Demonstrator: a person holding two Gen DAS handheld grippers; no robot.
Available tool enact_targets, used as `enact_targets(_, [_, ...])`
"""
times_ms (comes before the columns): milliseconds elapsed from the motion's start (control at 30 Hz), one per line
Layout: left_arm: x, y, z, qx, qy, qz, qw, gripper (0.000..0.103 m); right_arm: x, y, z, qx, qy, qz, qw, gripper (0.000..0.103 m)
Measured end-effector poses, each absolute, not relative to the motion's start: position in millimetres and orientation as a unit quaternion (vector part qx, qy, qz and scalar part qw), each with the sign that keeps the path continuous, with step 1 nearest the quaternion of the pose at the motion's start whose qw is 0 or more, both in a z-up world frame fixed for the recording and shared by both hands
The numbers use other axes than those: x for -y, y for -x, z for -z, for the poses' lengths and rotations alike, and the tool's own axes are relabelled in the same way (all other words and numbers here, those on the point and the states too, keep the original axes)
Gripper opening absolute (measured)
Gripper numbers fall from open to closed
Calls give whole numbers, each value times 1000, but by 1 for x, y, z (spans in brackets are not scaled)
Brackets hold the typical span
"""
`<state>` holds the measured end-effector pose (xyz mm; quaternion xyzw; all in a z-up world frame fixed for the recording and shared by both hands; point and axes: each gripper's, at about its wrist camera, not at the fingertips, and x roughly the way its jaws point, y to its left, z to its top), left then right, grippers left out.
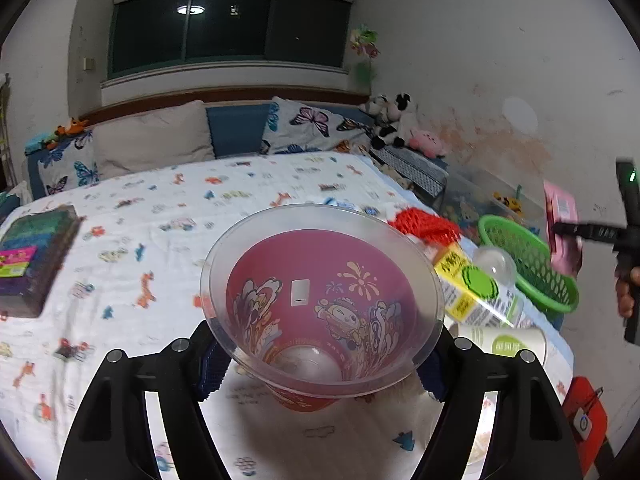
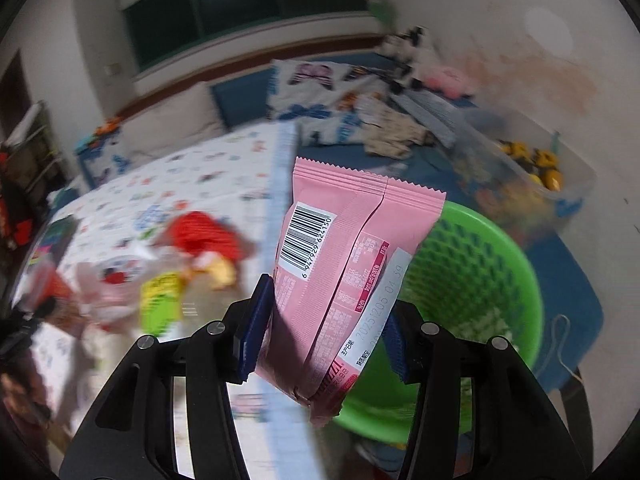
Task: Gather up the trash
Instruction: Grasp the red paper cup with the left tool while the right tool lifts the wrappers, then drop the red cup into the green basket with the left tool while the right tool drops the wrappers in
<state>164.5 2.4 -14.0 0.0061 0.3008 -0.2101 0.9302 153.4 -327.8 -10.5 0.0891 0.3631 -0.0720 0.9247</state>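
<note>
A clear plastic cup (image 1: 320, 292) with a red cartoon print stands on the bed sheet (image 1: 160, 240). It sits between the jaws of my left gripper (image 1: 322, 372), whose blue pads (image 1: 214, 368) lie against its wall just under the rim. My right gripper (image 2: 324, 320) is shut on a pink snack wrapper (image 2: 340, 248) and holds it over the near rim of a green plastic basket (image 2: 480, 272). The left wrist view shows that wrapper (image 1: 562, 216) at the far right, beside the basket (image 1: 532, 268).
Other litter lies by the bed's right edge: a red mesh net (image 1: 424, 226), a yellow-green carton (image 1: 468, 292), a clear dome lid (image 1: 494, 266), a white paper cup (image 1: 504, 340). A stack of books (image 1: 32, 260) sits left. A clear toy box (image 2: 532, 172) stands behind the basket.
</note>
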Motion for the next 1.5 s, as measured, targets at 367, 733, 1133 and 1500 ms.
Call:
enact_targets(367, [37, -171, -49, -280, -13, 246, 928, 73, 374, -187, 73, -437, -90, 97, 890, 59])
enact_targets(733, [192, -209, -54, -319, -55, 348, 880, 73, 409, -176, 76, -424, -102, 96, 895, 81])
enact_targets(1133, [373, -226, -6, -377, -148, 408, 818, 73, 446, -107, 42, -338, -112, 134, 925, 87])
enact_targets(1500, [432, -249, 65, -475, -194, 382, 769, 74, 451, -84, 59, -328, -131, 147, 924, 87])
